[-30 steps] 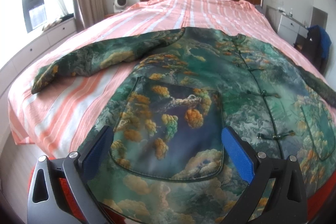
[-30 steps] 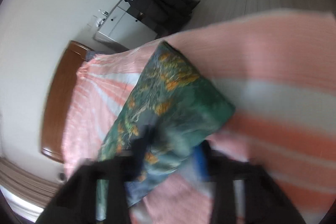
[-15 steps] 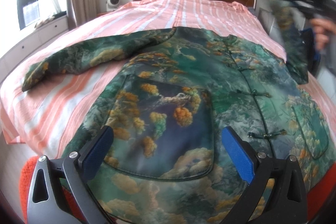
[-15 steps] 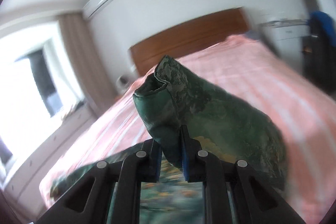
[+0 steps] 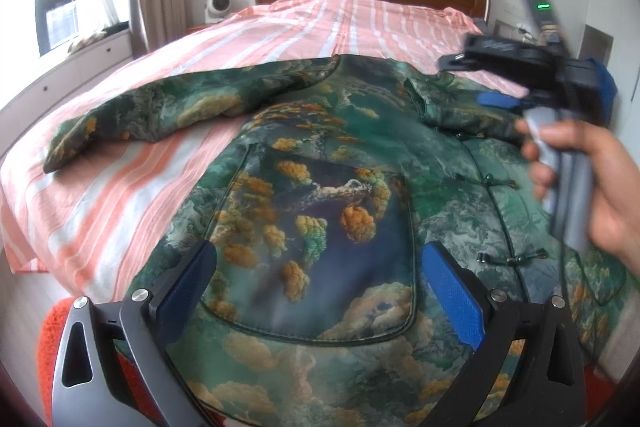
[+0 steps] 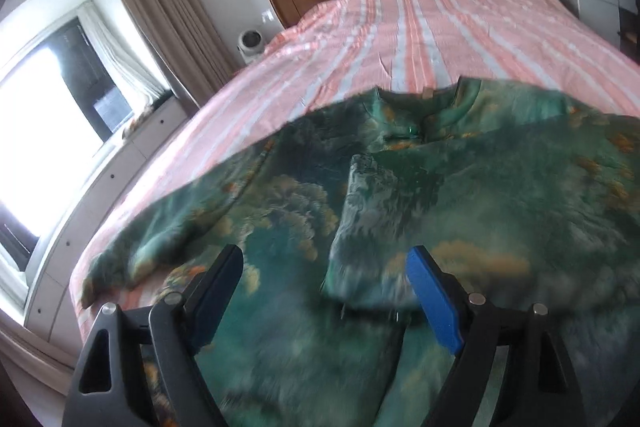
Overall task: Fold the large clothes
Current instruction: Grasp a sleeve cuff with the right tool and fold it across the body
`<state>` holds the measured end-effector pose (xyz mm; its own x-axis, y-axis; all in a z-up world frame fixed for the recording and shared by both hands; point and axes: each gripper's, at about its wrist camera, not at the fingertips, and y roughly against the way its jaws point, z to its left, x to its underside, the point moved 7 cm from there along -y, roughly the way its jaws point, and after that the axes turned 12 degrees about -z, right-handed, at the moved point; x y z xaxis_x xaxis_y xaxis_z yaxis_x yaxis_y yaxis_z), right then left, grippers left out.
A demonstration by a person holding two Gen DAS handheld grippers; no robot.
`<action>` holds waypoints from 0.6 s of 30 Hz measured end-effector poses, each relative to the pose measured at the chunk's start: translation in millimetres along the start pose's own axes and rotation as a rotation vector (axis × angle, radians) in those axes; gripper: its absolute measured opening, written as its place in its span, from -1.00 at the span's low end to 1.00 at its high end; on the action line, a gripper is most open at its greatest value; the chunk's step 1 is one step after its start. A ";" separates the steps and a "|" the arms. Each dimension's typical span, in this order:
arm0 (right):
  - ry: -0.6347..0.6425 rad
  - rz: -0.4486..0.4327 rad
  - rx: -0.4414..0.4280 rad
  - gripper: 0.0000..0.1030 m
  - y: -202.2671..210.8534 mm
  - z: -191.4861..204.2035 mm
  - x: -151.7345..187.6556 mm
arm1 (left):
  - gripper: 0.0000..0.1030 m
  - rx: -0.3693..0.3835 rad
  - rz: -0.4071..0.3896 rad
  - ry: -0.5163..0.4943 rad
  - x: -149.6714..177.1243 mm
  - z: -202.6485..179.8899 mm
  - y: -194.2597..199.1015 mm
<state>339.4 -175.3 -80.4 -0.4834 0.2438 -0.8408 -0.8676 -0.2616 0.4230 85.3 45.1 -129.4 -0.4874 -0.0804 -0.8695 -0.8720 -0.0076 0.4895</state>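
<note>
bed [image 5: 328, 27]: pink-and-white striped sheet | on it: green patterned jacket [image 5: 320, 211], spread flat, front up

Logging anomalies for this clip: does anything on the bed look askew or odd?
Nothing is damaged or spilled. The jacket lies lopsided: one sleeve is folded over its front, while the other sleeve is spread out on the striped sheet. That suits mid-fold.

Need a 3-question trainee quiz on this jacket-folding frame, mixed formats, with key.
1. True or false: the right tongs are shut on the folded sleeve.
2. The other sleeve lies: A) folded over the jacket B) spread out on the striped sheet C) hanging off the bed.
3. Fill in: the left tongs hover open above the jacket's patch ____.

Key: 1 false (open, sleeve released); 2 B; 3 pocket.
</note>
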 end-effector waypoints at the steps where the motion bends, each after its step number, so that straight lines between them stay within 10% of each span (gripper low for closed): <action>1: 0.002 -0.015 -0.005 0.71 2.8 8.0 0.1 | 0.99 0.000 -0.001 0.001 0.2 -0.1 0.1; 18: 0.269 -0.030 0.124 0.84 192.9 -14.9 107.4 | 0.99 -0.018 -0.006 -0.055 2.4 -13.8 -0.4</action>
<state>121.9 -213.4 -94.2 -0.4230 -0.0104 -0.9061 -0.8968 -0.1383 0.4202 85.1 31.2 -130.7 -0.4841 -0.0257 -0.8746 -0.8743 -0.0256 0.4847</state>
